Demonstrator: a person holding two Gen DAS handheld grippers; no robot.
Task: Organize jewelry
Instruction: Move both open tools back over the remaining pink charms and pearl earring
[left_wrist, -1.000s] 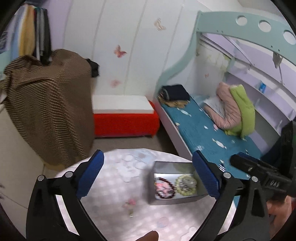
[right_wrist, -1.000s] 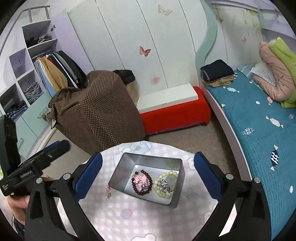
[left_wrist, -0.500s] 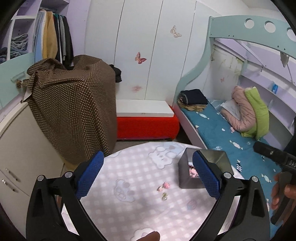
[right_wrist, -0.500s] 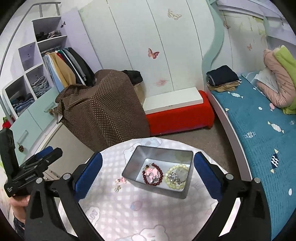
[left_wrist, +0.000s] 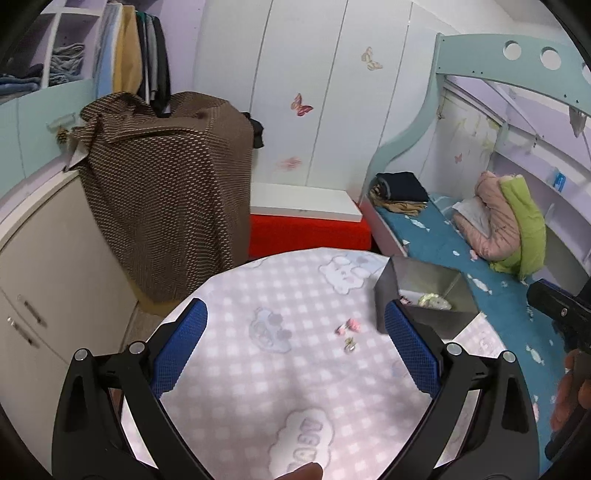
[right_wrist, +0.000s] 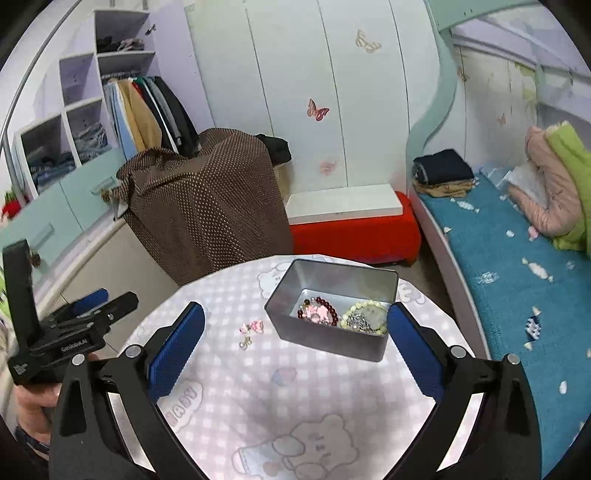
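Since a second ago both views have drawn back, leaving the small pink earrings farther ahead on the checked tablecloth, just left of the metal tin; inside it lie a dark red bracelet and a pale green one; left gripper and right gripper both gape wide, holding nothing; a blue bed stands beyond.
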